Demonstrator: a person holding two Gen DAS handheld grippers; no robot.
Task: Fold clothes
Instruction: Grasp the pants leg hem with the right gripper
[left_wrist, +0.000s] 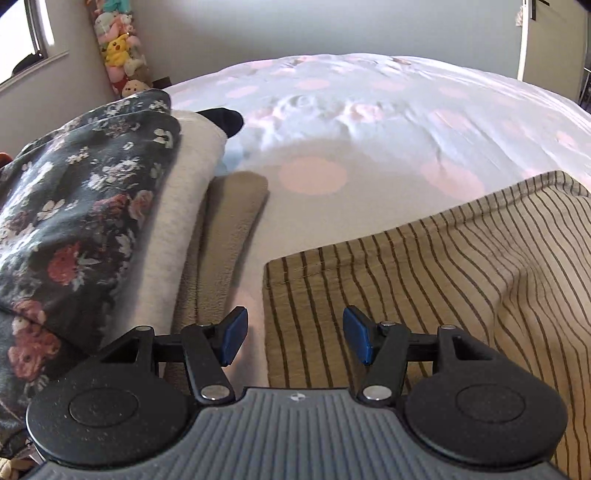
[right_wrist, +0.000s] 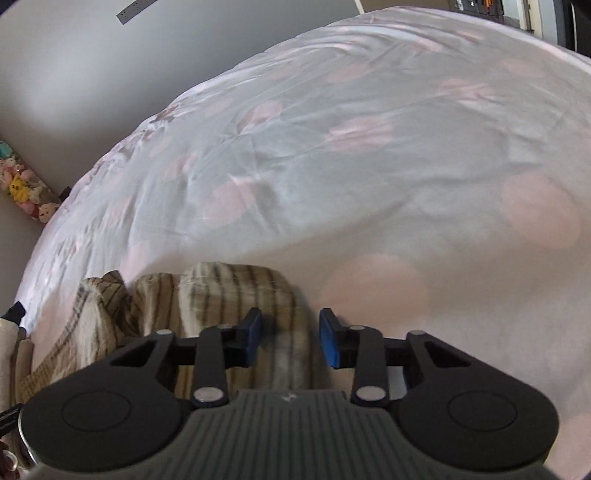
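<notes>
A beige garment with dark stripes (left_wrist: 424, 280) lies folded on the bed, its hemmed corner just ahead of my left gripper (left_wrist: 295, 338), which is open and empty above that corner. In the right wrist view the same striped garment (right_wrist: 229, 291) lies bunched at lower left. My right gripper (right_wrist: 290, 339) is open and empty, hovering over the garment's right edge; the fabric passes under and between the pads, and I cannot tell if it touches them.
A stack of folded clothes sits at the left: a dark floral piece (left_wrist: 74, 206) on top, a cream piece (left_wrist: 181, 206) and a tan one (left_wrist: 232, 221) below. The white bedspread with pink dots (left_wrist: 369, 129) stretches ahead. Plush toys (left_wrist: 118, 48) hang by the wall.
</notes>
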